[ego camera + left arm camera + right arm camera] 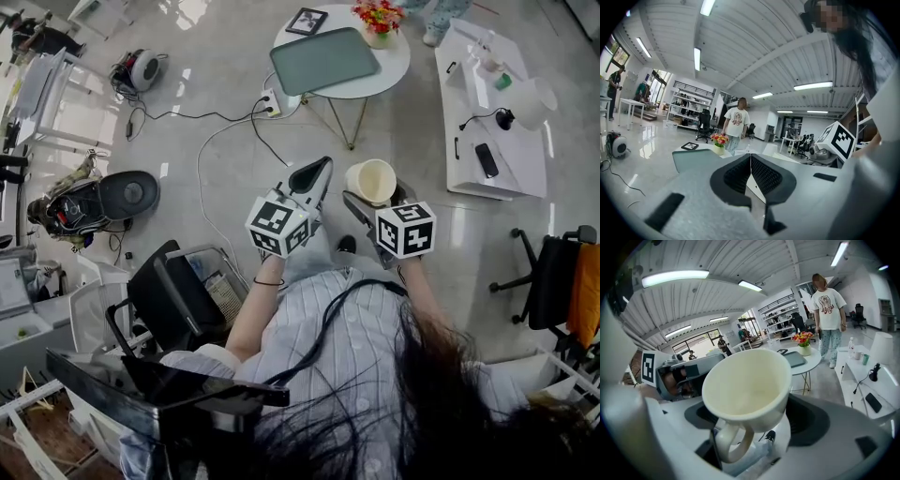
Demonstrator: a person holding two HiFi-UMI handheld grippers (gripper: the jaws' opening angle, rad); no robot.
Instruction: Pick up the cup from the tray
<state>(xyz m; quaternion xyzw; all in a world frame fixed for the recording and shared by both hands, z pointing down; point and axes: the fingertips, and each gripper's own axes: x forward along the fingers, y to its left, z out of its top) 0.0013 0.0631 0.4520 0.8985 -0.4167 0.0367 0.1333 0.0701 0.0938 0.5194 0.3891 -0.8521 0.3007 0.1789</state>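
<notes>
A cream cup (371,180) with a handle is held in the air over the floor, my right gripper (375,199) shut on it. In the right gripper view the cup (746,385) fills the middle, its mouth up and tilted and its handle toward the camera; it hides the fingertips of the right gripper (750,430). The grey-green tray (323,59) lies bare on the round white table (394,56), well ahead of both grippers. My left gripper (313,174) is level with the cup to its left, shut and holding nothing; its dark pads (761,176) meet.
On the round table stand a flower pot (379,19) and a picture frame (307,21). A long white table (525,159) at right carries a phone, headphones and small items. Cables and a power strip (270,103) lie on the floor. A person (828,310) stands beyond the round table. Black chairs sit lower left and right.
</notes>
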